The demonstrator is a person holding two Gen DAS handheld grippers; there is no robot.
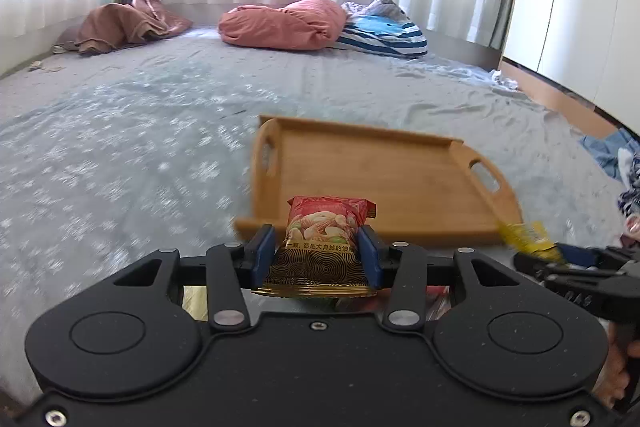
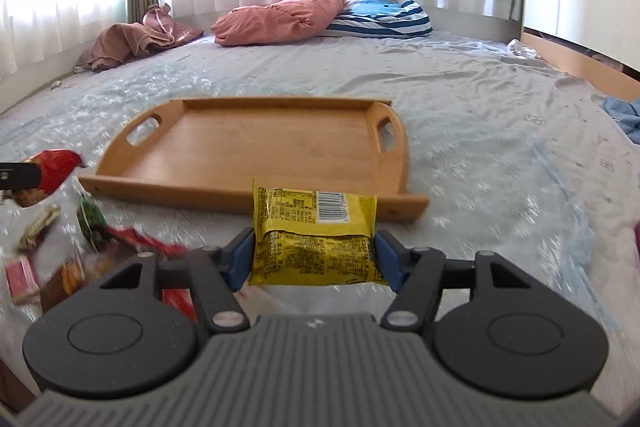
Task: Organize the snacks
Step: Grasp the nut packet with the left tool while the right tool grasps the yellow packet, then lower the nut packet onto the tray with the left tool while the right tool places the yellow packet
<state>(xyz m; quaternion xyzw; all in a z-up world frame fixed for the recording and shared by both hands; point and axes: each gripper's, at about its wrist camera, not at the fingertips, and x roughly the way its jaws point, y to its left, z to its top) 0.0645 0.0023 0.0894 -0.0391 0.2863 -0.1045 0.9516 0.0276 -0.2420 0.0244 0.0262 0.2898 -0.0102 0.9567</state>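
Above the bed's near edge, we hold one packet in each gripper: the left gripper [image 1: 316, 255] pinches a red nut pack [image 1: 326, 227], the right gripper [image 2: 314, 255] clamps a yellow pack [image 2: 316, 239]. Both face the bare tray [image 2: 248, 147] ahead, likely their destination; more snacks [image 2: 60, 247] lie loose by its near left corner.
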